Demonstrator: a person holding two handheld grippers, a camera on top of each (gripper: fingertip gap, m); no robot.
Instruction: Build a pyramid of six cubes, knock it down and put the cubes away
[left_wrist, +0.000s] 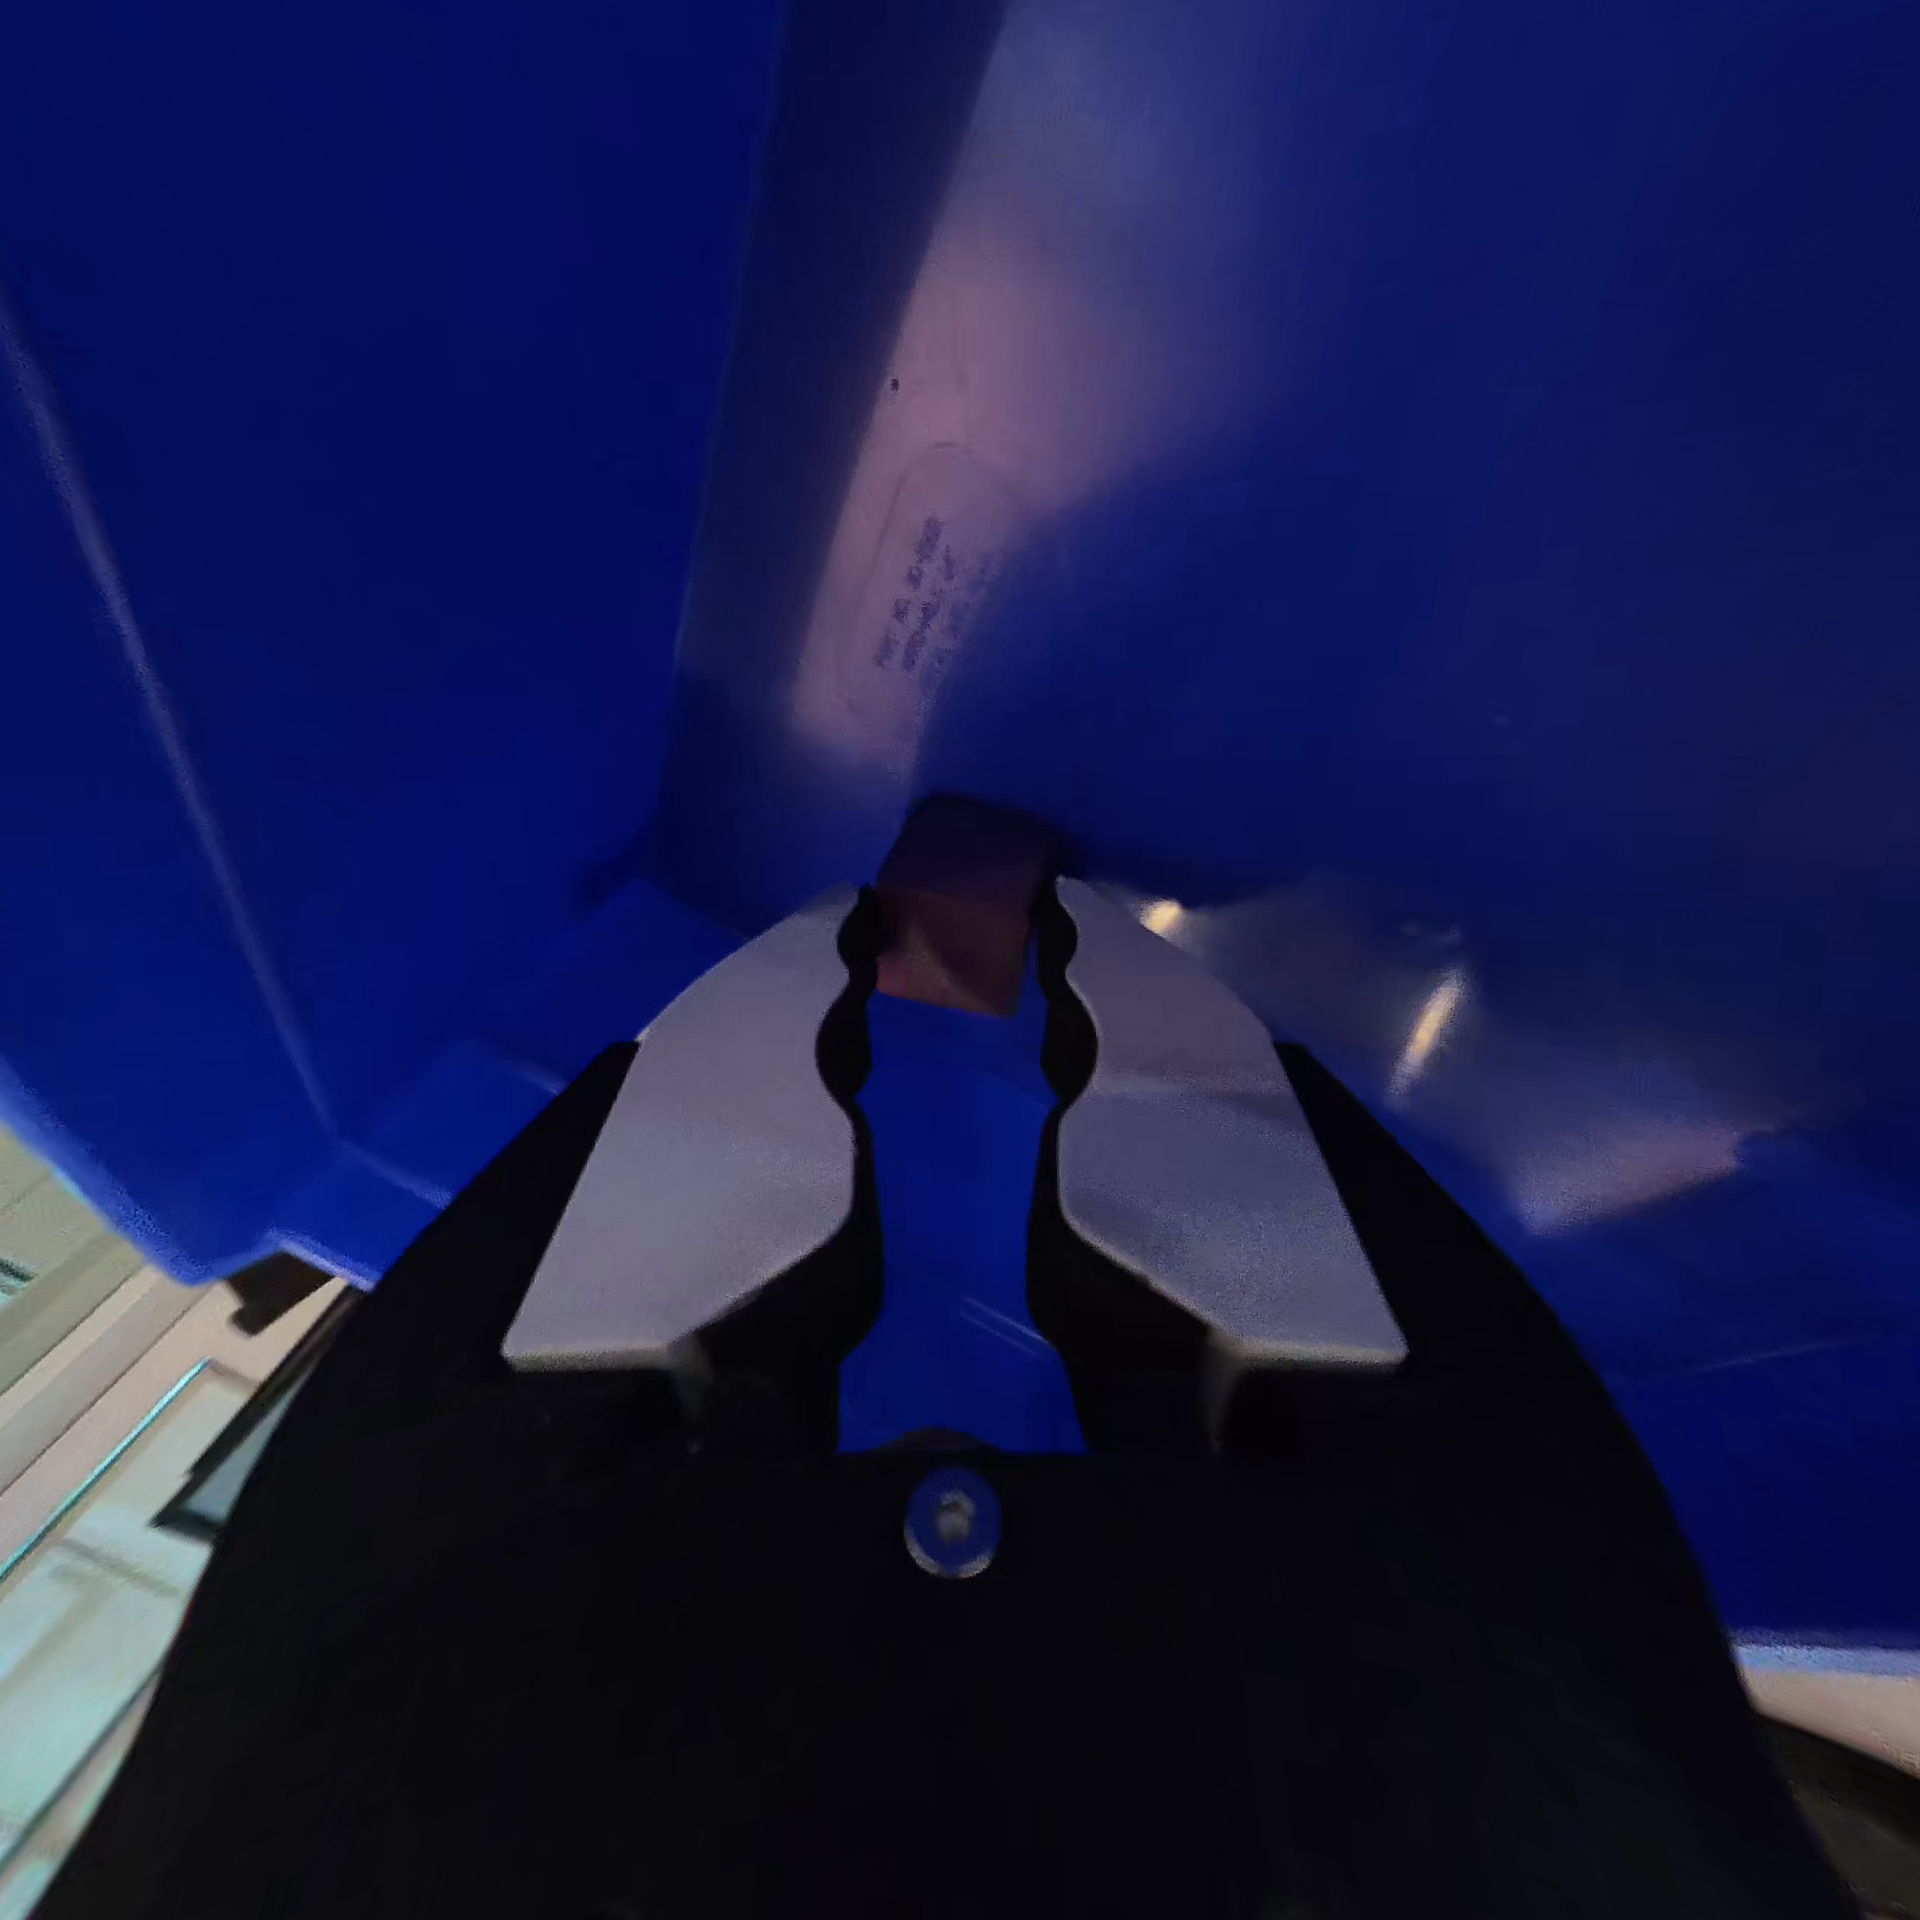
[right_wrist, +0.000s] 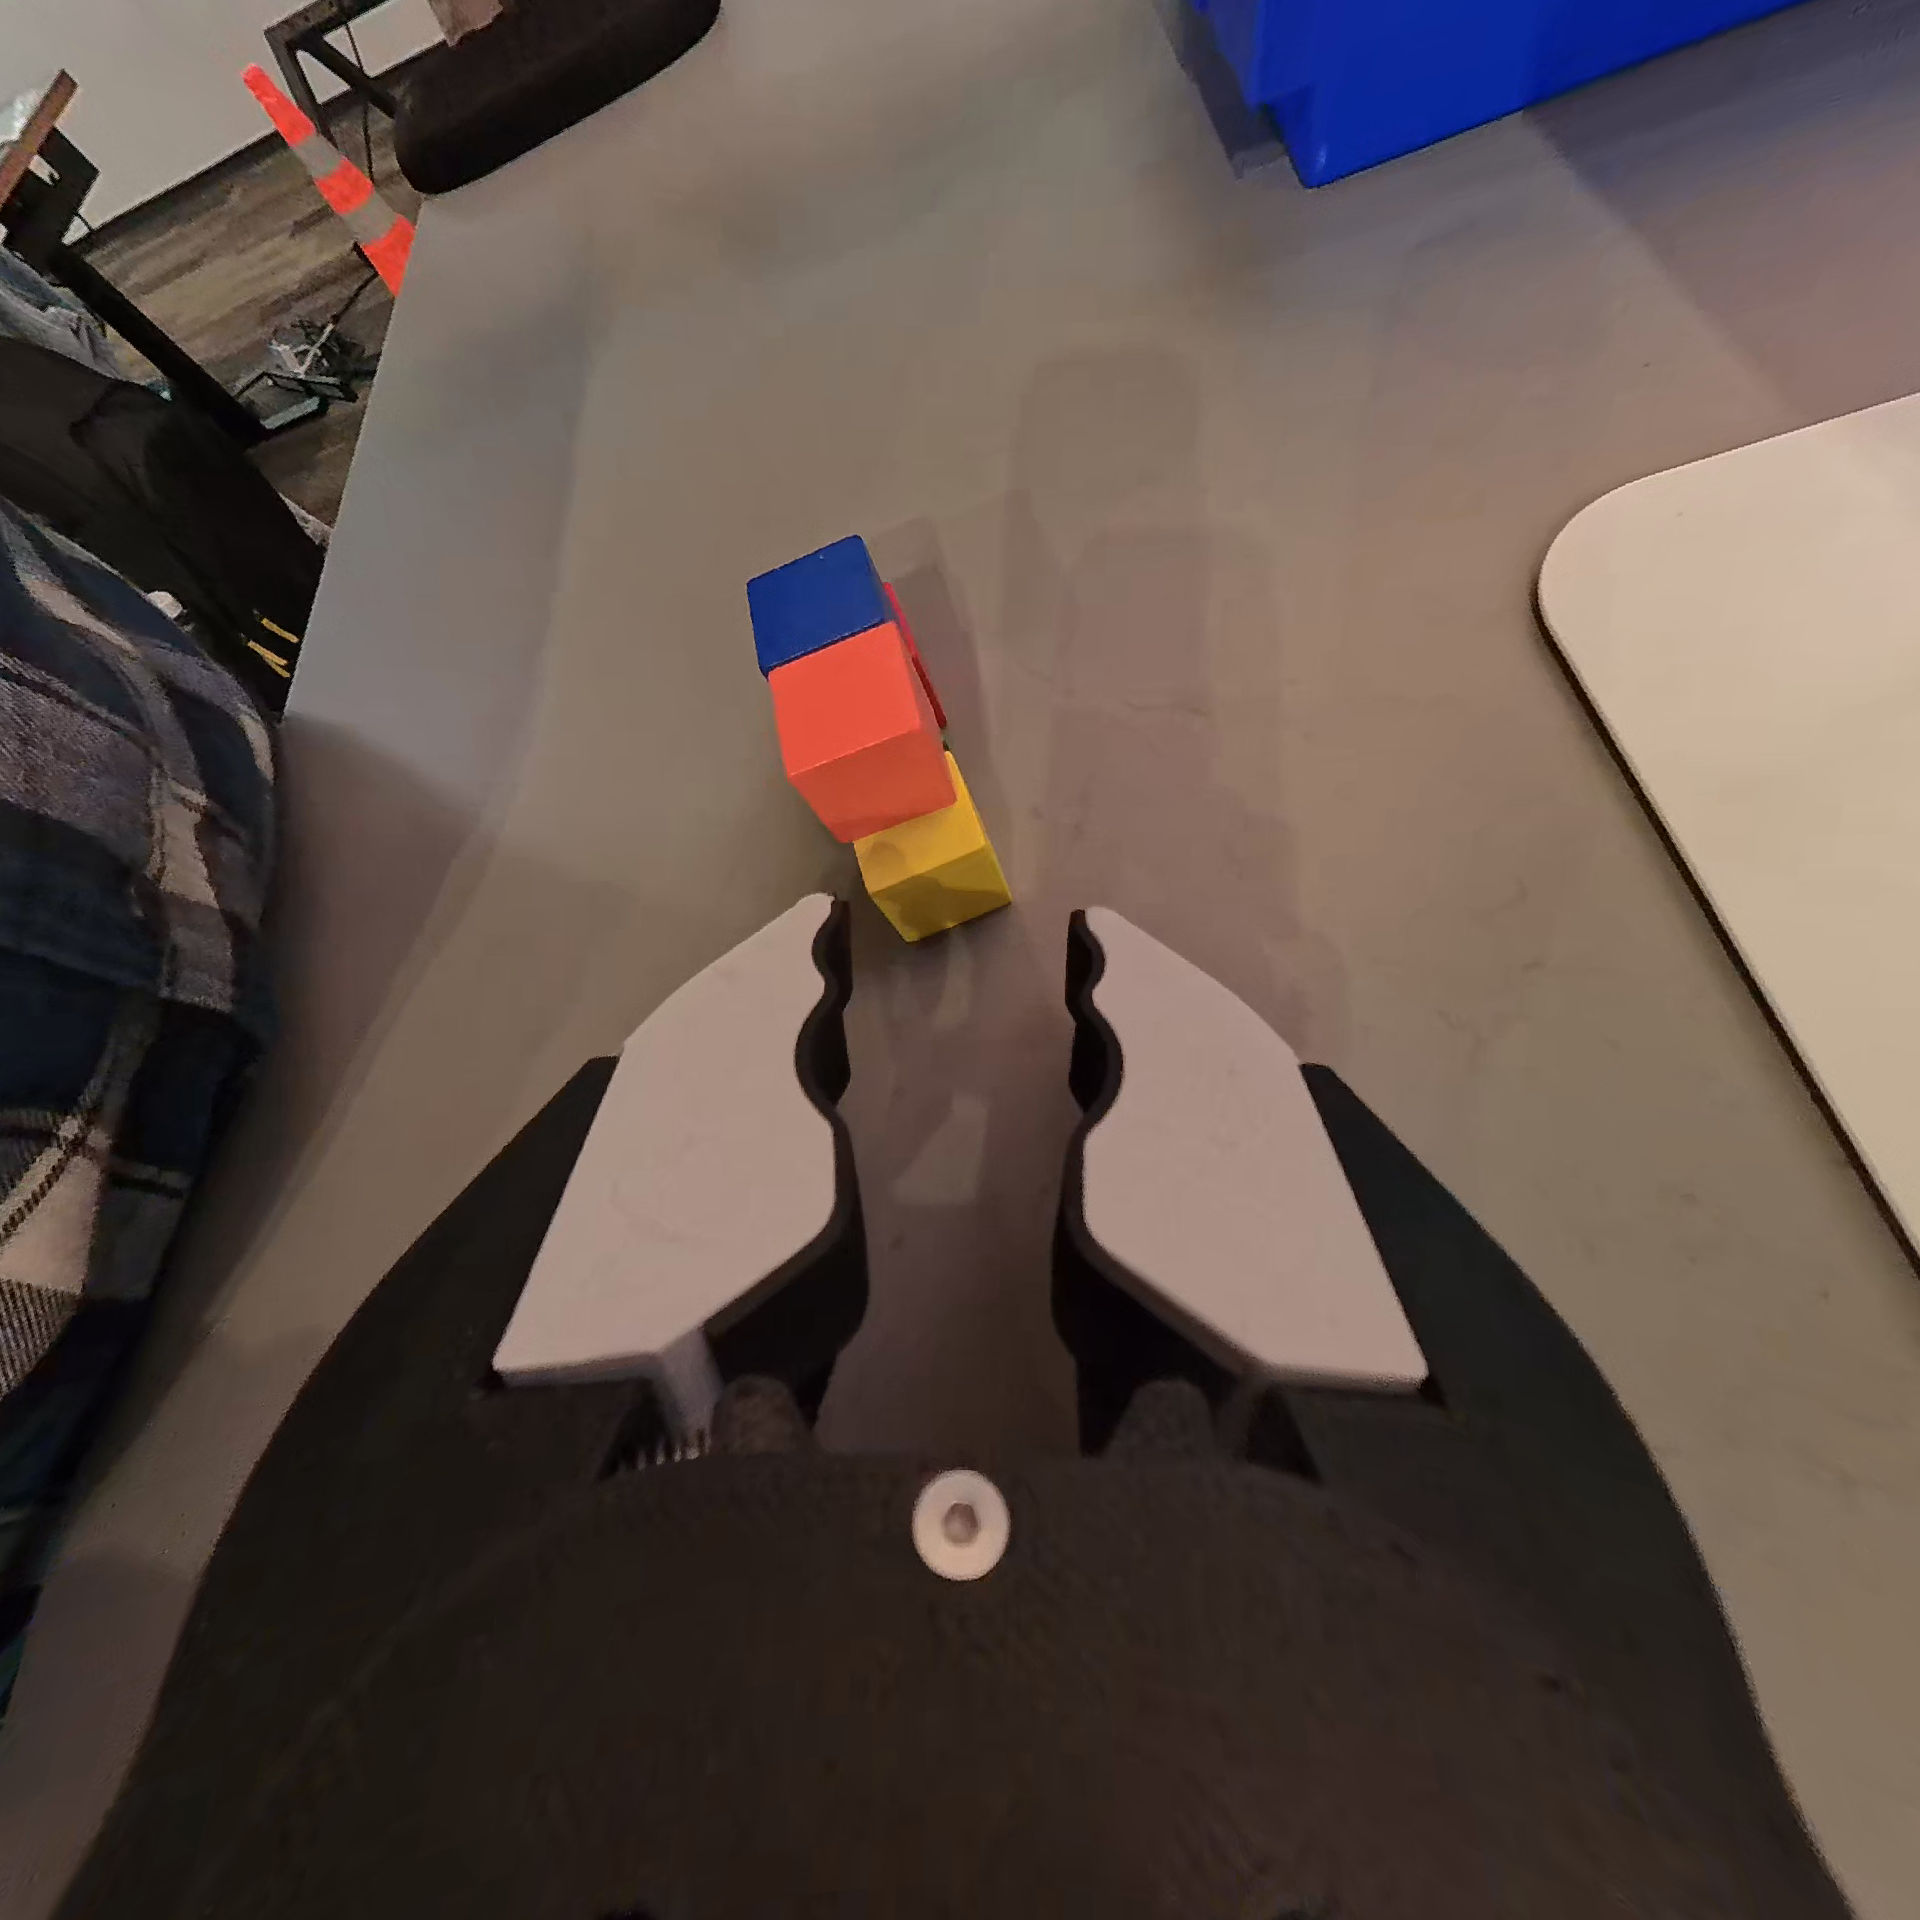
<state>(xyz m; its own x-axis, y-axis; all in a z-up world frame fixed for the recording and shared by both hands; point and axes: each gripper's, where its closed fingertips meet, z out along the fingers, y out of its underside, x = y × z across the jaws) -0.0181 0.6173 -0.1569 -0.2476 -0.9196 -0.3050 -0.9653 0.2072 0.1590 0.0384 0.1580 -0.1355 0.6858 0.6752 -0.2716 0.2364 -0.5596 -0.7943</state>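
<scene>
Inside the blue bin (left_wrist: 416, 520), the left gripper (left_wrist: 954, 914) jaws hold a dark reddish cube (left_wrist: 956, 935) by 2 flat sides; it looks light, stiff and smooth. The right gripper (right_wrist: 956, 925) jaws stand wide, holding nothing, near the yellow cube (right_wrist: 935, 873).

Cubes (right_wrist: 883, 727) lie stacked on the counter (right_wrist: 623, 520) just ahead of the right tool (right_wrist: 956, 914); bin (right_wrist: 1455, 83) far ahead-right, board (right_wrist: 1766, 675) right.

Unreadable embossed marking inside blue bin (left_wrist: 1351, 520)

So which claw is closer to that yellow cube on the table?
Right. The right claw hangs open just short of the yellow cube, while the left claw is away inside the blue bin.
</scene>
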